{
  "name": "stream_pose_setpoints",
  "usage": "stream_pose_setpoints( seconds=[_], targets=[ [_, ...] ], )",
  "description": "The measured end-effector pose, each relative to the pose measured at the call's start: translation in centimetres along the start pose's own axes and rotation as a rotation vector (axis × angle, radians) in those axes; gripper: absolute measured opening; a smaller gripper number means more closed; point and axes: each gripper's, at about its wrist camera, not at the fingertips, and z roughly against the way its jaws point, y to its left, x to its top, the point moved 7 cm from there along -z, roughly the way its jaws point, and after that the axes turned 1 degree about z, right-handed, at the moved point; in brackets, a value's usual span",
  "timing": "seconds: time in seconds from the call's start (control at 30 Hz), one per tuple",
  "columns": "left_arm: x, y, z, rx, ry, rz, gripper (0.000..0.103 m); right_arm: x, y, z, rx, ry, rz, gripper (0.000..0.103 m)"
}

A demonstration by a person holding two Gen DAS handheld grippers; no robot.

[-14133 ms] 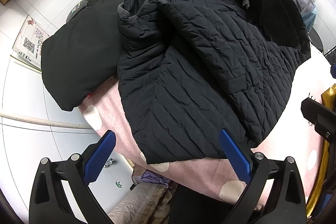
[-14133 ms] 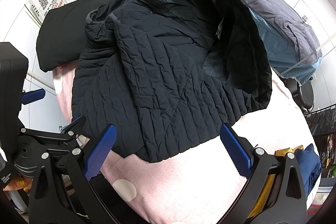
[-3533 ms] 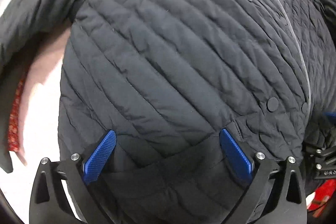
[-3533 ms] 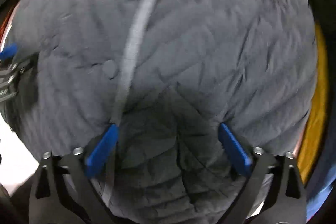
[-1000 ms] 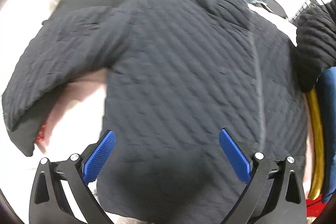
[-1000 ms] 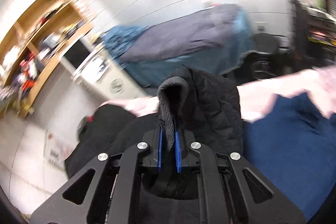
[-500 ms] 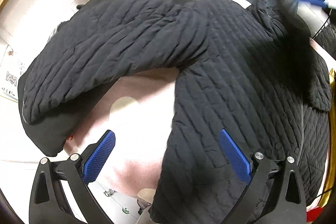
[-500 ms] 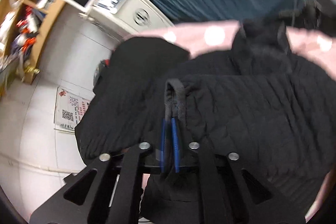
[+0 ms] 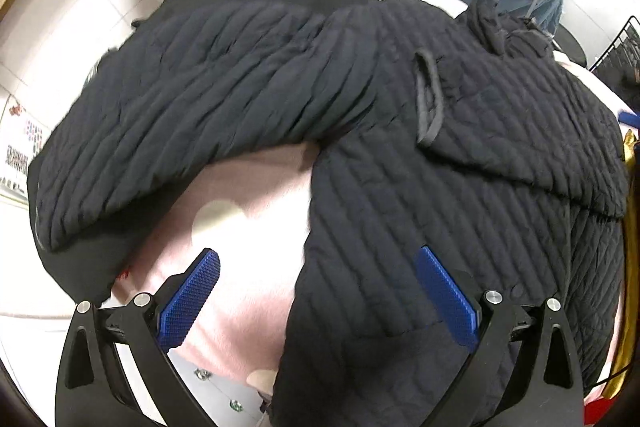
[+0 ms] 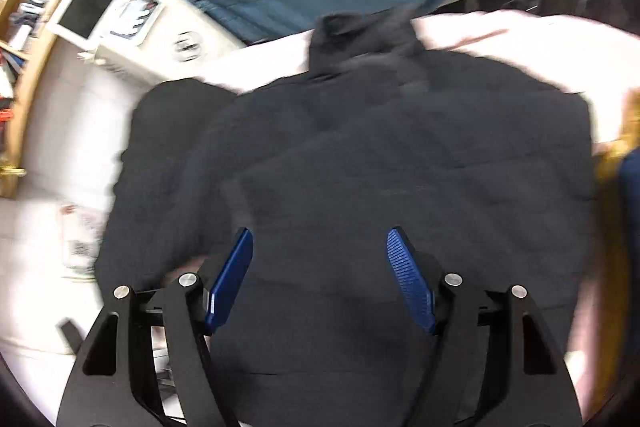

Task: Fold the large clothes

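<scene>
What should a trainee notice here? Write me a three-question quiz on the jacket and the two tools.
1. True or false: the right sleeve is folded across the jacket's body.
2. Which sleeve lies spread out on the pink blanket?
A. left sleeve
B. right sleeve
C. both
3. Fill in: the left tool hovers open above the jacket's side edge, holding ____.

Key:
1. True; its grey cuff lies on the chest.
2. A.
3. Nothing. The right tool is opening, with nothing between its pads.
</scene>
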Motion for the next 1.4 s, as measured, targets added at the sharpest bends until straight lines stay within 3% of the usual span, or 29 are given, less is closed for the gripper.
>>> stream_pose_setpoints(
  seconds=[0.1, 0.13, 0.27, 0.37, 0.47, 0.63, 0.77, 0.93, 1.27, 1.4],
  targets=[
    [0.3, -1.2, -0.2, 0.007, 0.006, -0.021, 0.097, -1.0, -6.0, 1.2, -0.232, -0.032, 0.059, 0.07],
    [0.2, -1.5, -0.3, 0.014, 0.016, -0.032, 0.097, -1.5, -7.6, 1.3, -0.253, -0.023, 0.053, 0.07],
    [-0.4, -2.9, -0.8, 0.024, 0.041, -0.063, 0.097, -3.3, -12.6, 1.2, -0.24, 0.015, -0.017, 0.07],
    [-0.5, -4.0, -1.1, 0.024, 0.057, -0.084, 0.097, -3.5, -14.3, -0.1, -0.159, 0.03, -0.046, 0.07],
    [-0.3, -5.2, -1.0, 0.024, 0.061, -0.102, 0.097, -3.7, -14.2, -1.7, -0.159, 0.061, -0.03, 0.069],
    [-0.3, -6.4, -0.4, 0.031, 0.06, -0.108, 0.097, -3.1, -9.6, -2.8, -0.179, 0.016, 0.166, 0.064],
    [-1.3, -6.5, -0.6, 0.044, 0.079, -0.108, 0.097, -4.1, -9.6, -6.2, -0.223, 0.095, 0.243, 0.064],
    [-2.7, -5.6, -1.2, 0.051, 0.116, -0.069, 0.097, -5.1, -12.4, -8.5, -0.246, 0.145, 0.229, 0.064],
    [-4.1, -2.0, -1.4, 0.035, 0.131, 0.11, 0.097, -4.5, -10.4, -7.7, -0.335, 0.149, 0.194, 0.066],
    [-4.0, 0.0, -1.1, 0.016, 0.108, 0.182, 0.097, -6.5, -8.9, -3.9, -0.209, 0.108, 0.105, 0.066]
  ],
)
